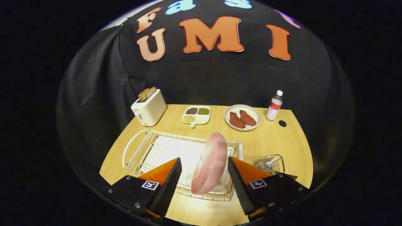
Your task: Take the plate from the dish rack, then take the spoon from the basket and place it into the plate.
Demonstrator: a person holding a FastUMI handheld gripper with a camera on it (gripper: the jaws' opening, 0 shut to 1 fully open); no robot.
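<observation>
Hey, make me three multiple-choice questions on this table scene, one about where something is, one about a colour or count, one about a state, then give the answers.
1. Where does the pink plate stand?
A. in the dish rack
B. on the toaster
C. beside the bottle

2. How many meat pieces lie on the white plate?
A. one
B. two
C. four

3. How is the gripper?
A. shut on the pink plate
B. open, fingers either side of the pink plate
C. shut on the bottle

Answers: 1 A, it stands on edge in the wire rack. 2 B, two red pieces. 3 B, gaps show beside the plate.
</observation>
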